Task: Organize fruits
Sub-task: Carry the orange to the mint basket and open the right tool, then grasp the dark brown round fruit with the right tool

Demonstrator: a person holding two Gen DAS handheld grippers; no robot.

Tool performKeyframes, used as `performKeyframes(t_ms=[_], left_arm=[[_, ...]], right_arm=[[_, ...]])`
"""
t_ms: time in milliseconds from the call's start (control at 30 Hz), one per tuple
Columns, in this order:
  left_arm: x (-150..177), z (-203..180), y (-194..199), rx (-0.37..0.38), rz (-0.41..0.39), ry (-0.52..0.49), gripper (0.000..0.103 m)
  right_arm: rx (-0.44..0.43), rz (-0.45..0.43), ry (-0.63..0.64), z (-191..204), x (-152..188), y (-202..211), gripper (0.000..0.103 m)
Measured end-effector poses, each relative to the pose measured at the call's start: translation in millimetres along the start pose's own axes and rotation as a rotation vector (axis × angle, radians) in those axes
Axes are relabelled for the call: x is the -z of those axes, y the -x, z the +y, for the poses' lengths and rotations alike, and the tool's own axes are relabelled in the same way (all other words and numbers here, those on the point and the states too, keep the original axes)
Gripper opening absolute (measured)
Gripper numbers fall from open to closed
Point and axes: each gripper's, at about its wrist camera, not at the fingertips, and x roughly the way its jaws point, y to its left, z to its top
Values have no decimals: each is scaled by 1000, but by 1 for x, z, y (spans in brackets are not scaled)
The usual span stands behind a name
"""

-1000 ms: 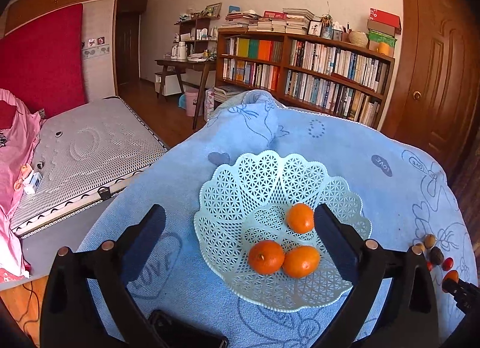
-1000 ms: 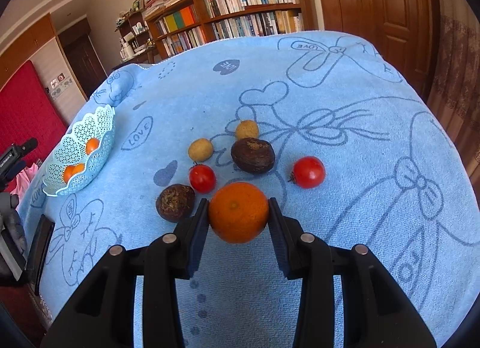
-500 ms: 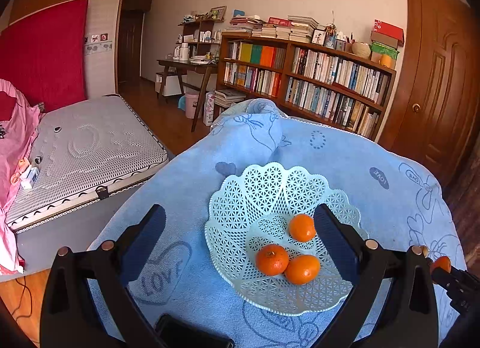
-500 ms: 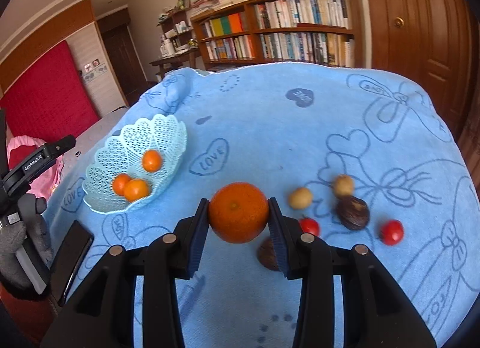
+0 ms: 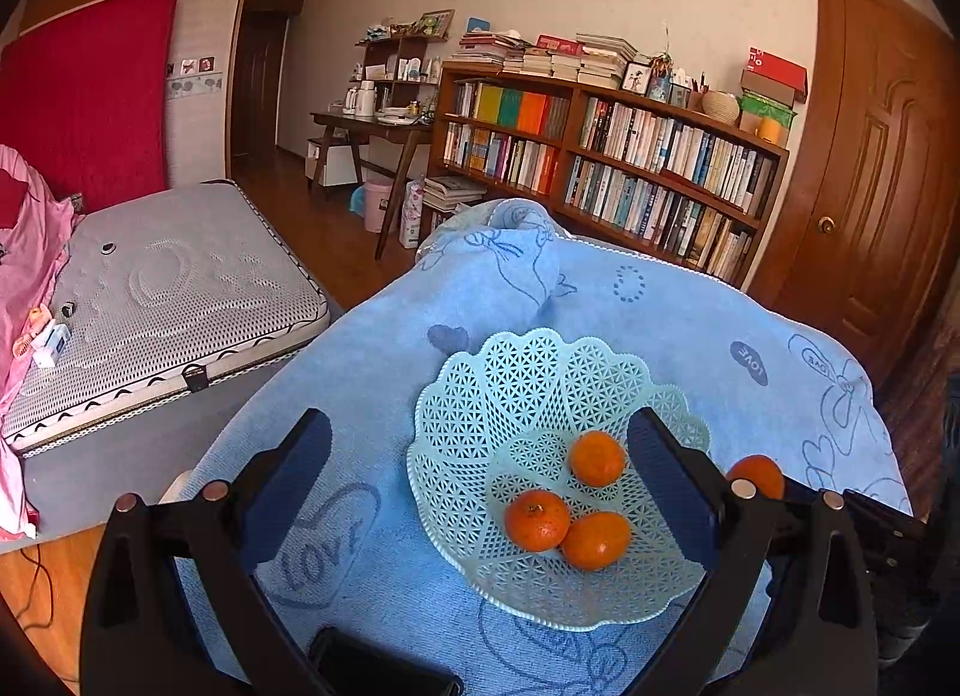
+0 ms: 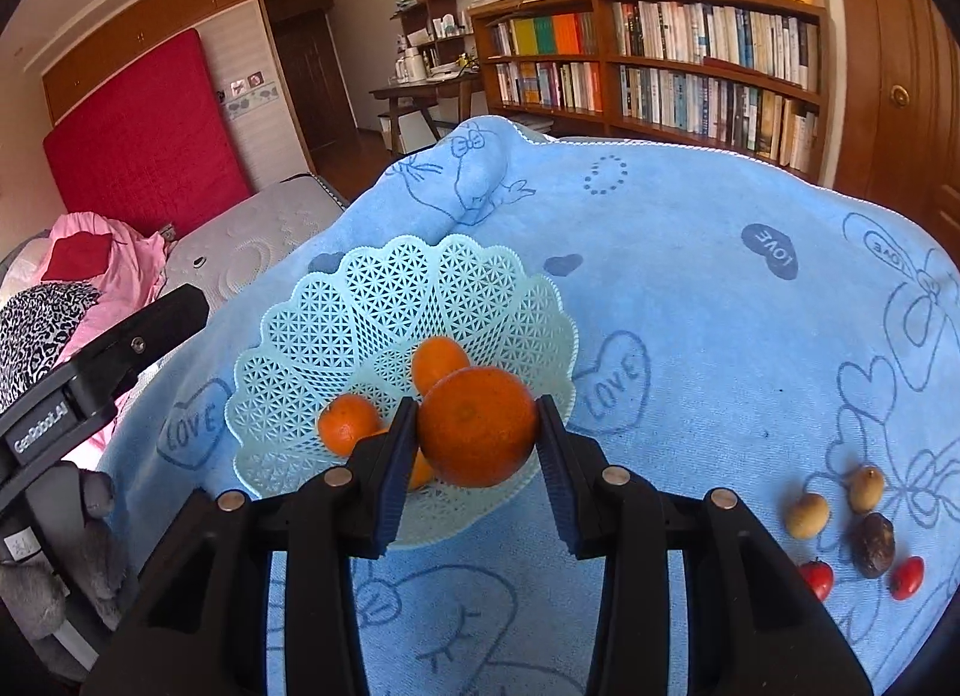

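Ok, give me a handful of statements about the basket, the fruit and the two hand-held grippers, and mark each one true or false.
1. The right hand-held gripper is shut on an orange. True.
2. The lattice basket holds five oranges. False: three oranges lie in it.
3. The left hand-held gripper is clamped on the basket's rim. False: its jaws stand wide open and hold nothing.
4. Two small red fruits lie on the blue cloth beside the brown ones. True.
5. The held orange already rests inside the basket. False: it is clamped between the jaws, at the basket's near rim.
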Motion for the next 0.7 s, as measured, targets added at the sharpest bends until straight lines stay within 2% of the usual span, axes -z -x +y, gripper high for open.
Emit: performKeyframes(t_ms=[367,400,467,700], left_arm=[[4,-8,-4,8,15,-9,100],[5,-10,-4,9,16,-15,100],[6,-14,-6,12,19,-27,100],[11,-23,-9,26,29,-55,100]], right_arm=[[23,4,-48,-19,17,7,41],[26,5,-53,-22,20,9,42],[38,1,-67,-29,24,13,51],[93,-15,-105,-61,32,30,51]])
